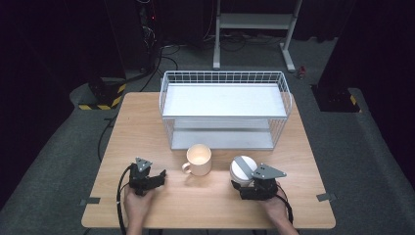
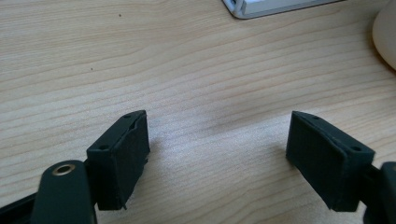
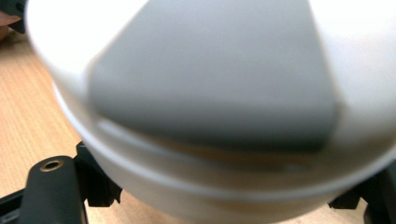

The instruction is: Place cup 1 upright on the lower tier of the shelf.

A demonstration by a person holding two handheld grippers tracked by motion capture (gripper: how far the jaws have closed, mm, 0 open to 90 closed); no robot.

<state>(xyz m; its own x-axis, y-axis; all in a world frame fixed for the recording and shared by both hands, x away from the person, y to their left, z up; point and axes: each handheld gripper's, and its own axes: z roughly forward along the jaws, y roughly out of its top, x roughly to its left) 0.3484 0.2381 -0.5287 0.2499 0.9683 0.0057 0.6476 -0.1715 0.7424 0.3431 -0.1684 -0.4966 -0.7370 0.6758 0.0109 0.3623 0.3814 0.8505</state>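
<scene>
High view: the right gripper [image 1: 247, 183] is at a white cup with a grey patch [image 1: 242, 169], which sits on the wooden table [image 1: 147, 122] right of a cream mug [image 1: 198, 160], both in front of the white wire rack [image 1: 225, 105]. The left gripper [image 1: 159, 177] is low on the table left of the mug. Left gripper view: jaws released, wide apart over bare wood, mug edge [image 2: 385, 35] at far right. Right gripper view: the cup's wall [image 3: 210, 93] sits between the jaws; grasp looks likely, pad contact hidden.
</scene>
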